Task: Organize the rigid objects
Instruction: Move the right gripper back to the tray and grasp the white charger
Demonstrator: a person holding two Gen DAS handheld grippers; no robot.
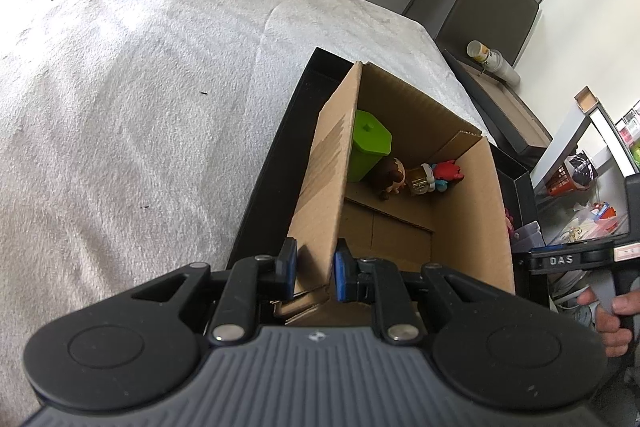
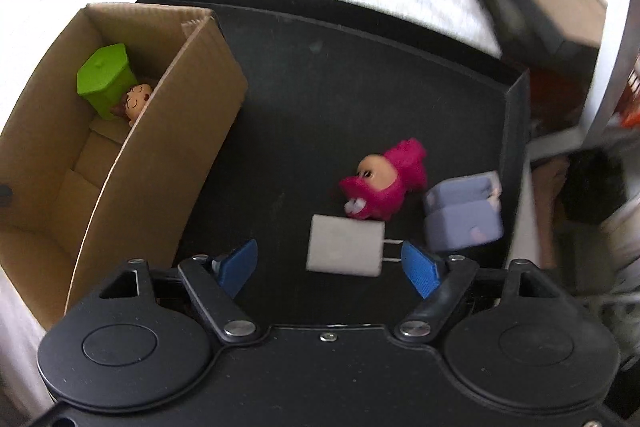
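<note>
My left gripper (image 1: 315, 273) is shut on the left wall of the cardboard box (image 1: 320, 187), which stands in a black tray (image 1: 260, 195). Inside the box lie a green container (image 1: 366, 147), a brown figure (image 1: 394, 177) and a red and blue toy (image 1: 442, 175). My right gripper (image 2: 328, 269) is open above the tray floor (image 2: 320, 99). A white charger plug (image 2: 344, 251) lies between its fingers, apart from both pads. A pink figure (image 2: 384, 183) and a lilac block toy (image 2: 462, 213) lie just beyond. The box (image 2: 152, 147) shows at the left.
The tray sits on a white fluffy cover (image 1: 120, 87). A dark bench (image 1: 500, 99) with a stack of cups (image 1: 492, 61) stands at the right. My right gripper's handle and hand (image 1: 612, 311) show at the right edge of the left wrist view.
</note>
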